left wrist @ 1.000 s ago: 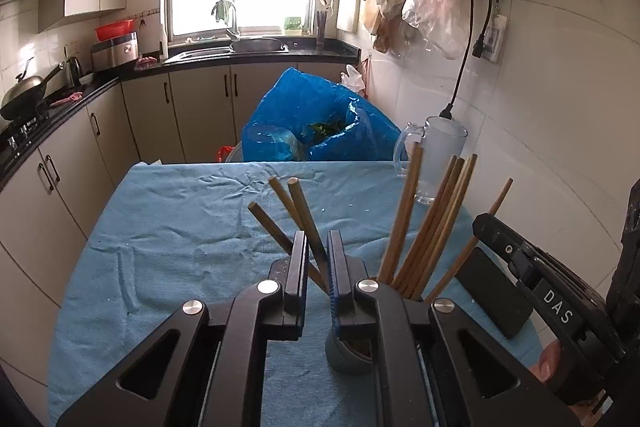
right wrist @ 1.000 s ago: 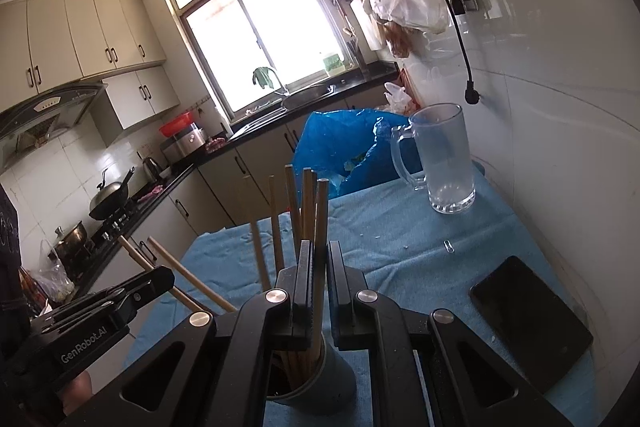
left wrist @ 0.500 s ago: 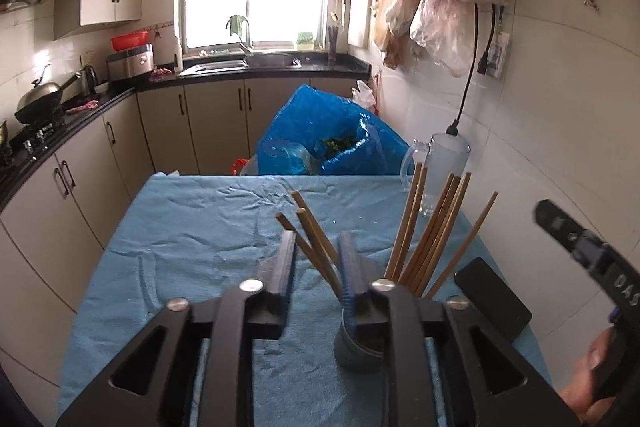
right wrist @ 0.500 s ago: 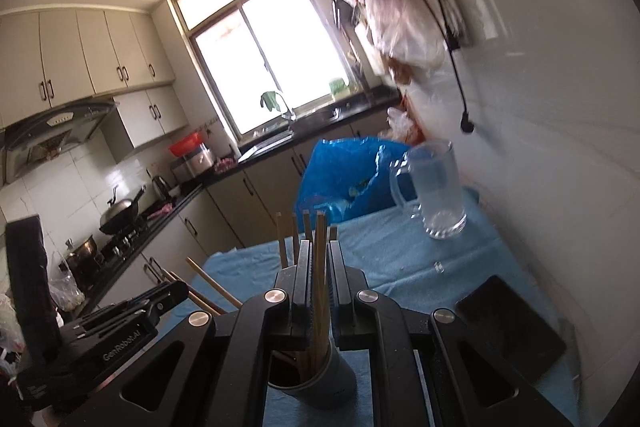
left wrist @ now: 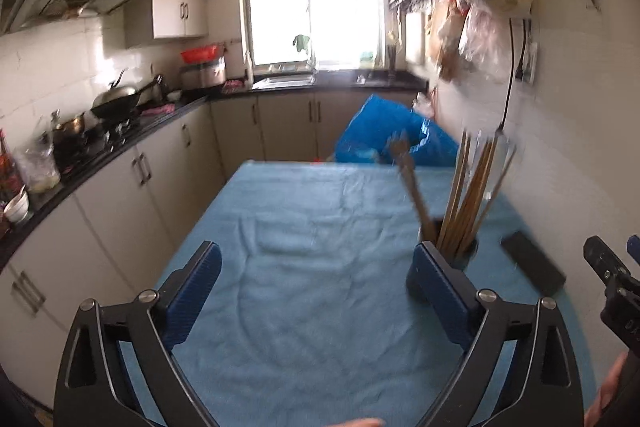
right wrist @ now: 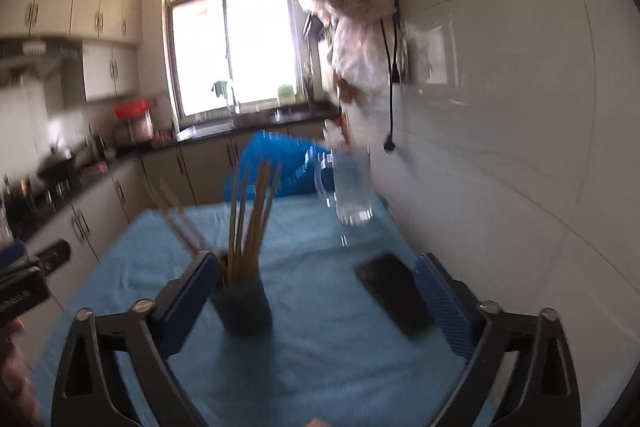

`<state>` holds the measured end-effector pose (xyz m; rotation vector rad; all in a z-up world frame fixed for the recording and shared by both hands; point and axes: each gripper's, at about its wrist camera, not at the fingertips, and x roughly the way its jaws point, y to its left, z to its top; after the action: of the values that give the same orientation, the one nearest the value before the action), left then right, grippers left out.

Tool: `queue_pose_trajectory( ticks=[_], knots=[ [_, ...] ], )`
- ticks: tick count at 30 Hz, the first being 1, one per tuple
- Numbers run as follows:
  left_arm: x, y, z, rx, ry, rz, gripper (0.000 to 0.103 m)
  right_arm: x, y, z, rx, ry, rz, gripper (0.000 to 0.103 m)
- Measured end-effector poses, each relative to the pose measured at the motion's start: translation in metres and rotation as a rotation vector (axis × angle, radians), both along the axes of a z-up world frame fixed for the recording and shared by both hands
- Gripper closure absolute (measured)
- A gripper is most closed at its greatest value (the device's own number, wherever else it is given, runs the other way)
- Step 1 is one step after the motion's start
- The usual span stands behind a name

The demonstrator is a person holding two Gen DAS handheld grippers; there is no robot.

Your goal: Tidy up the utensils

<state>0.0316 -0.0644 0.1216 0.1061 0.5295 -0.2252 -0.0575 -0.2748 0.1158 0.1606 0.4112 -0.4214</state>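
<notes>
A dark grey cup stands on the blue tablecloth and holds several wooden chopsticks. In the left wrist view the cup shows behind my right finger, with chopsticks leaning out of it. My left gripper is wide open and empty, pulled back from the cup. My right gripper is wide open and empty, with the cup just inside its left finger.
A black phone lies on the cloth near the right wall. A glass mug stands further back. A blue bag sits beyond the table's far edge. Kitchen cabinets and counter run along the left.
Both grippers let go of their chopsticks, which now stand in the cup. Both opened wide and pulled back and up from the cup.
</notes>
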Motion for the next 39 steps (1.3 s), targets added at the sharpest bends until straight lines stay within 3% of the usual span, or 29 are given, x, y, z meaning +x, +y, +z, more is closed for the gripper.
queue_pose_trajectory(
  ticks=[6, 10, 17, 29, 39],
  knots=[
    [-0.027, 0.027, -0.019, 0.027, 0.045, 0.036, 0.002, -0.028, 0.031, -0.016, -0.028, 0.067, -0.009, 0.000],
    [-0.038, 0.042, -0.022, 0.021, 0.069, 0.059, 0.002, -0.048, 0.049, -0.019, -0.020, 0.048, -0.030, 0.000],
    [-0.056, 0.044, -0.035, 0.102, 0.059, 0.158, 0.002, -0.052, 0.061, -0.025, -0.019, 0.071, -0.033, 0.000],
    [-0.054, 0.028, -0.047, 0.157, 0.092, 0.081, 0.002, -0.038, 0.062, -0.034, -0.018, 0.123, -0.024, 0.000],
    [-0.048, 0.029, -0.053, 0.158, 0.113, 0.077, 0.002, -0.031, 0.063, -0.042, -0.014, 0.155, -0.017, 0.000]
  ],
)
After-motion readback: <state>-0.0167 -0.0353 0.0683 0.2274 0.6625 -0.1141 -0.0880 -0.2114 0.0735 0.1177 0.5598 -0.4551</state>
